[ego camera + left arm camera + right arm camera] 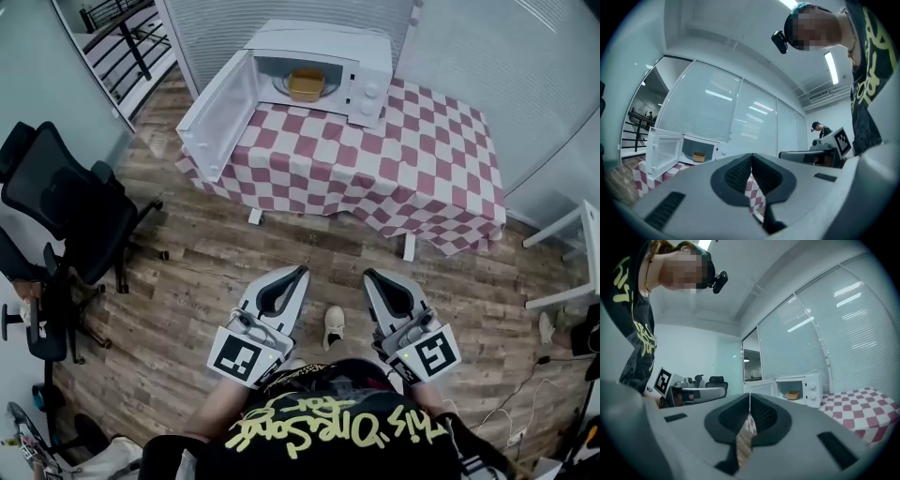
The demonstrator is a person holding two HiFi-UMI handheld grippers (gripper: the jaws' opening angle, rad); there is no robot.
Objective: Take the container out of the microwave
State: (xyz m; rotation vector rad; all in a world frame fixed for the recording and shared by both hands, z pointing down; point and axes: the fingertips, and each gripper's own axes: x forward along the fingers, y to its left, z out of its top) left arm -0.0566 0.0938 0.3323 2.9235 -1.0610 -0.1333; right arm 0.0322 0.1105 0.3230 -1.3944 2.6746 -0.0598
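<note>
- The fingers [736,174] of my left gripper [751,157] were pressed together, with nothing between them.
- The fingers [765,416] of my right gripper [749,398] were pressed together as well, pinching nothing.
- In the head view both grippers sat side by side at the lower centre of the frame. They were over the wooden floor [187,281], pointing up the frame toward the bench and well apart from it.
- A white shoe [334,324] showed on the floor between them.
- The bench [431,169], under a red-and-white checked cloth, filled the upper centre and right of the frame.
- The microwave [370,52] stood at the bench's upper left corner. Its door [216,117] was swung wide open toward the left.
- The container [306,84], a tan tub, sat inside the microwave on the glass plate, at the top centre of the frame.
- A black office chair [66,206] stood at the left edge.
</note>
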